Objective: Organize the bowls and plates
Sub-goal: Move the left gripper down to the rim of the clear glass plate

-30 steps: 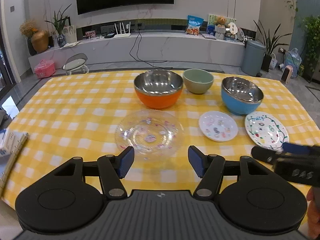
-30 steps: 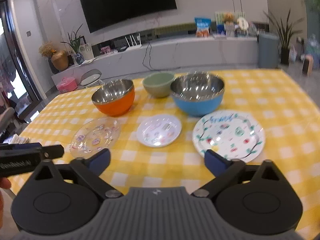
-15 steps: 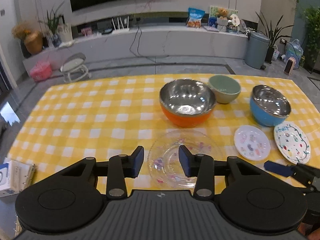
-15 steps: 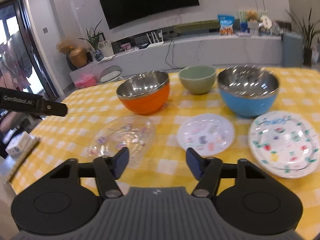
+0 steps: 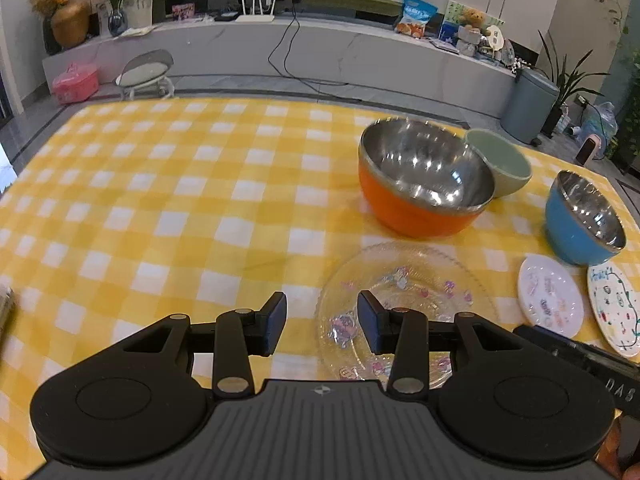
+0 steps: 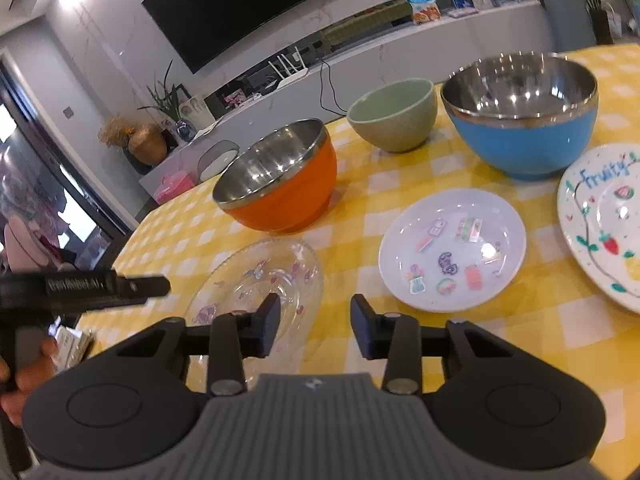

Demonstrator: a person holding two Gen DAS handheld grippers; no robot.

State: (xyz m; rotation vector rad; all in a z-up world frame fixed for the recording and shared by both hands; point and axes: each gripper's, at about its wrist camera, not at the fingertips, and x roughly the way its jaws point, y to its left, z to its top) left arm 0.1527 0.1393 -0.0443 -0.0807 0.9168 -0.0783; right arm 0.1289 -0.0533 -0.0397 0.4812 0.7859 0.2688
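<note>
Yellow-checked cloth (image 5: 200, 200) fills the left side, and the left claw (image 5: 322, 322) hangs half-open, nothing pinched, its right finger over the near-left rim of the glass plate (image 5: 408, 280). Orange bowl (image 5: 420, 196) sits just beyond. Right claw (image 6: 314, 326), jaws just narrowing but still apart and empty, straddles that plate's right edge; white saucer (image 6: 452, 248) ahead-right, blue bowl (image 6: 520, 136) beyond it.

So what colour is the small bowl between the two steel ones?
Pale green bowl, clearest in the right wrist view.

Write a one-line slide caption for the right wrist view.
Right gripper, jaws narrowing and empty, nears clear glass plate on the yellow checked tablecloth.
</note>
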